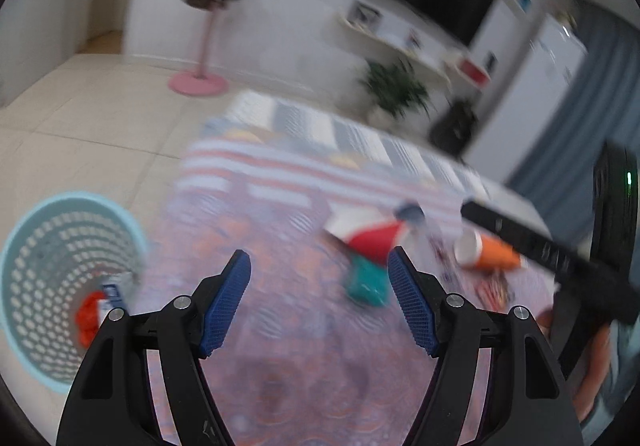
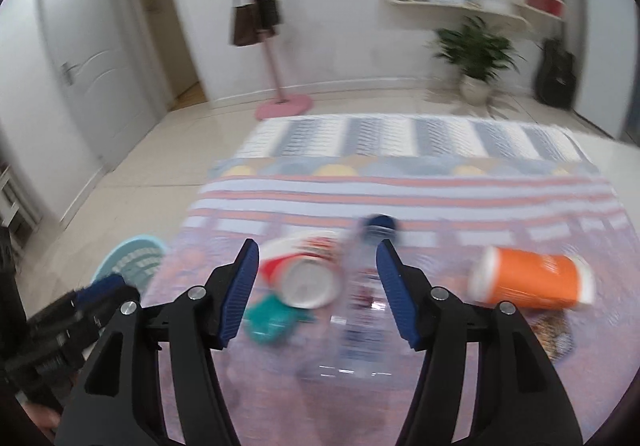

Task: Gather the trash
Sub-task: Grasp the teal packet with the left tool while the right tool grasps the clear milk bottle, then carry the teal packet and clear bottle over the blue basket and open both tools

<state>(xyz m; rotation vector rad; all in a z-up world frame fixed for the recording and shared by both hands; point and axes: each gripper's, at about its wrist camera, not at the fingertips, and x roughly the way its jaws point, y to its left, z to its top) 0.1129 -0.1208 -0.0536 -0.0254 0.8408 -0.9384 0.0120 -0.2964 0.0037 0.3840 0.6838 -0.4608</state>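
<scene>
Trash is scattered on the rug (image 2: 420, 181), bottle (image 2: 362, 298) lying near the right gripper (image 2: 318, 296), both it and the left gripper (image 1: 320, 304) apart and empty; bottle's probably light, slick and crushable, so I'd grab mid-body, then bin (image 1: 24, 246).

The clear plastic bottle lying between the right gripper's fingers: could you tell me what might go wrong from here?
The bottle is smooth and round, so the open right gripper may squeeze it sideways. It lies close beside the red-and-white cup, which a finger could knock. The picture is blurred, so aim may suffer.
</scene>
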